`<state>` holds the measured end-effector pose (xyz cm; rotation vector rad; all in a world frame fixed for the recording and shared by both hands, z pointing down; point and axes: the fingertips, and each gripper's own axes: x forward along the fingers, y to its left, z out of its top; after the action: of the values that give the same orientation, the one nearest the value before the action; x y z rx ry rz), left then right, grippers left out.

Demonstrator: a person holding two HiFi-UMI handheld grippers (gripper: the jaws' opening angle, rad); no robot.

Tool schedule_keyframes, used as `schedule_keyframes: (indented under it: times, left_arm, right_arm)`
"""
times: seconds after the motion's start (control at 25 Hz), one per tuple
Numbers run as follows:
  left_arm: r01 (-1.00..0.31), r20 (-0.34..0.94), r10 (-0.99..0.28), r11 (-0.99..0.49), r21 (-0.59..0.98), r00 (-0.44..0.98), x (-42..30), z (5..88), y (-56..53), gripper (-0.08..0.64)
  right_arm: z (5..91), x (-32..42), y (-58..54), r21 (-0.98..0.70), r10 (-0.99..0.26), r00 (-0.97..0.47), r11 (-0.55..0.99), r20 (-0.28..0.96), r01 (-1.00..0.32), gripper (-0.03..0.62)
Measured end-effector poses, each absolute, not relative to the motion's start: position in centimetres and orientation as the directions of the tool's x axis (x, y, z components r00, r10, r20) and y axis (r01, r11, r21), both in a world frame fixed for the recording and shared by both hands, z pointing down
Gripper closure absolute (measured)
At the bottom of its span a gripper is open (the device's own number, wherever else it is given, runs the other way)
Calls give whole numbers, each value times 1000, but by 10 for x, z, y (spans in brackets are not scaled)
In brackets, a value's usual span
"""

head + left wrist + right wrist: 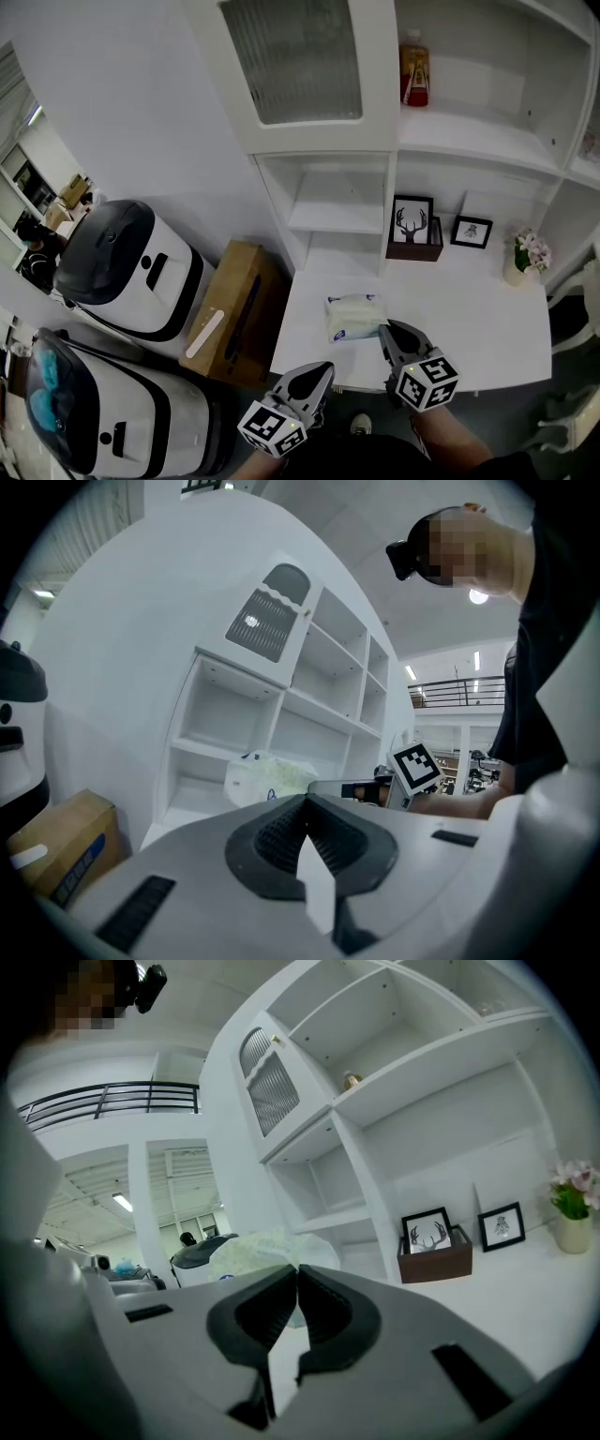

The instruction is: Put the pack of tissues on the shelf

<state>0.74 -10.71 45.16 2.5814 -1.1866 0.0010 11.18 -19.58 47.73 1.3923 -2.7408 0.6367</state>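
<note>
The pack of tissues is pale green and white and lies on the white counter near its front edge. My right gripper is shut, and its tips touch the pack's near right corner. In the right gripper view the jaws meet with the pack right behind them. My left gripper is shut and empty, below the counter's front edge. In the left gripper view the pack lies ahead. The white shelf unit rises behind the counter.
A red bottle stands on an upper shelf. Two framed pictures and a flower vase stand at the back of the counter. Left of the counter are a cardboard box and two white machines.
</note>
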Motion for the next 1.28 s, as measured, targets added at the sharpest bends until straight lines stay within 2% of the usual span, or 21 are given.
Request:
schedule_keyframes:
  times: [1.28]
  left_arm:
    - [-630,127,-624,-718,295,771,-34,453,-192,557]
  right_arm:
    - [466,78,-265,-339,-855,-482,403,190,-850,584]
